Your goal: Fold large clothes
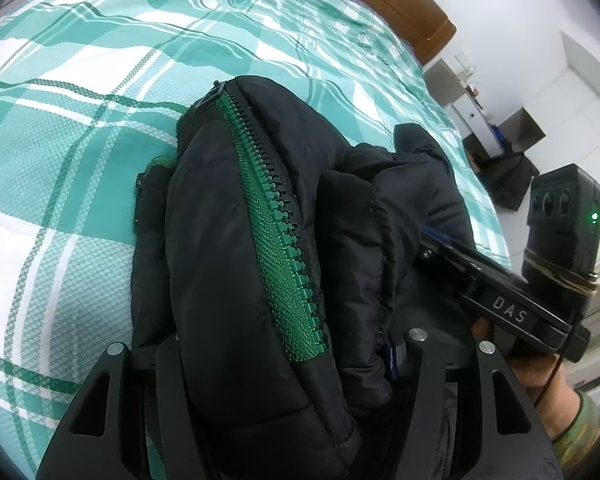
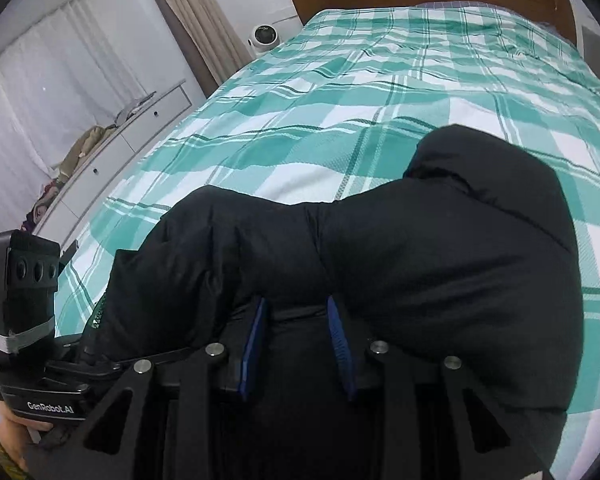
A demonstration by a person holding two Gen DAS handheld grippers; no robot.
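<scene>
Both grippers clamp bunched folds of puffy black jacket (image 1: 236, 240), its green zipper (image 1: 284, 248) exposed.

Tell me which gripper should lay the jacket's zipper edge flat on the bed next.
Left, probably. The left gripper is clamped on the black jacket beside the green zipper; the right gripper pinches plain padded fabric.

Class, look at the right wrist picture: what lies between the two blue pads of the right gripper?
In the right wrist view, a bunched fold of the black jacket sits between the right gripper pads, which pinch it.
</scene>
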